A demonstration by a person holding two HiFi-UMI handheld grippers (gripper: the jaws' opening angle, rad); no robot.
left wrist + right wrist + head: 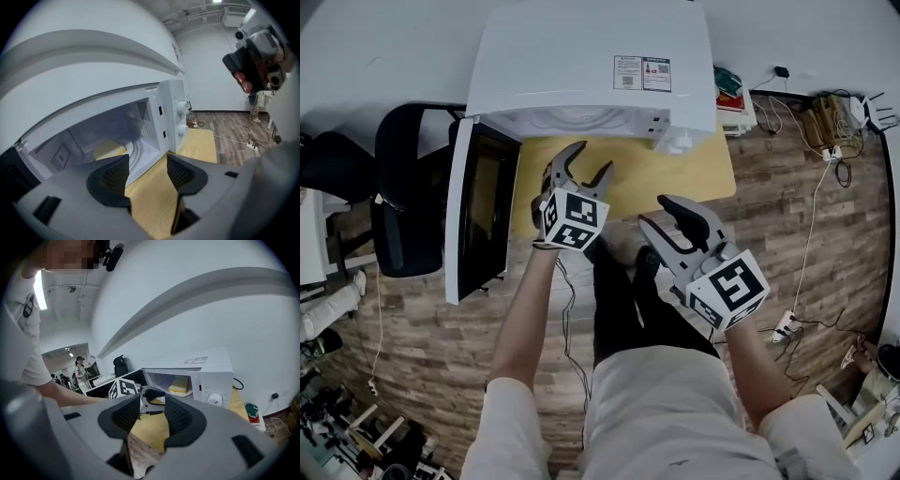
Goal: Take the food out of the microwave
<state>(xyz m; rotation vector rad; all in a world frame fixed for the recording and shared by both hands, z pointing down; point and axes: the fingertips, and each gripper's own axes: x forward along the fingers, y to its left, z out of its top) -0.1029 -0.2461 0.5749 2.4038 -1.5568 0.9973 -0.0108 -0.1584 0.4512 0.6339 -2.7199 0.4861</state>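
The white microwave (581,66) stands on a yellow wooden table (684,173) with its door (483,211) swung open to the left. Inside, a yellow block of food (108,149) lies on a white plate (136,152); the right gripper view also shows the food (179,385). My left gripper (589,164) hovers open just before the cavity mouth, and nothing is between its jaws (147,173). My right gripper (661,214) hangs open farther back over the table's near edge, empty, looking past the left gripper (140,397) toward the microwave (213,380).
A black office chair (403,187) stands left of the open door. Cables and a power strip (787,323) lie on the wooden floor at the right. Books and clutter (731,94) sit right of the microwave. The person's legs are under the table edge.
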